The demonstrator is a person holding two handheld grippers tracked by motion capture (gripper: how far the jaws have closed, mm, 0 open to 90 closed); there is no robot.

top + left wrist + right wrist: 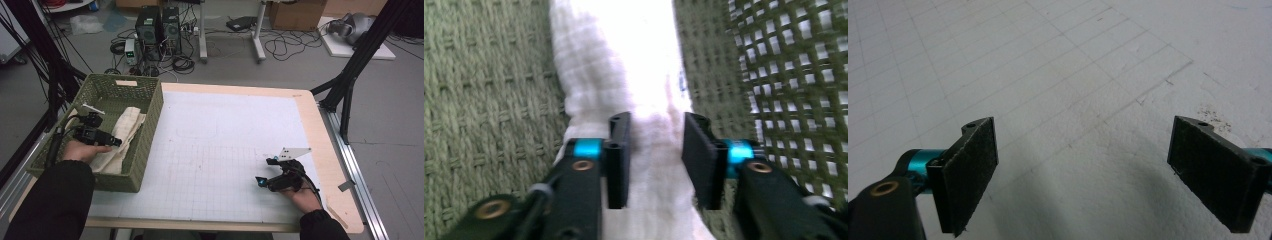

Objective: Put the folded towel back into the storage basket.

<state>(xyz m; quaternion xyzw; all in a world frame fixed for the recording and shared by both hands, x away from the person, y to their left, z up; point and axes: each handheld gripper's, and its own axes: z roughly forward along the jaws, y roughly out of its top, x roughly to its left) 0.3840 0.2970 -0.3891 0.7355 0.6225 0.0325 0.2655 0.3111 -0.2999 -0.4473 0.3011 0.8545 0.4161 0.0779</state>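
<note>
Work in hand: a cream towel (121, 140) lies folded lengthwise inside the green woven basket (150, 125) at the table's left edge, and the left gripper (114, 142) hangs over it
Left gripper: its jaws stand a little apart, straddling a ridge of the cloth; in the left gripper view the towel (624, 75) runs up between the two pads and neither pad is seen pressing on it, so the claw is spread, not pinching
Why there: the jaws point along the towel's length, likely so a fold of cloth bunches between them when they shut, or falls free as they part
Towel's place: on the basket floor, one long edge close against the near right wall, the woven bottom bare on its other side
Right gripper (263, 172): resting low on the white gridded mat (225, 125) near the table's right front, jaws wide apart with nothing between them; the right gripper view has bare mat (1073, 100) under the pads
Why there: probably parked clear of the basket so the left hand can work alone
Judgement: which way the cloth is going, in or out, cannot be told from this moment
</note>
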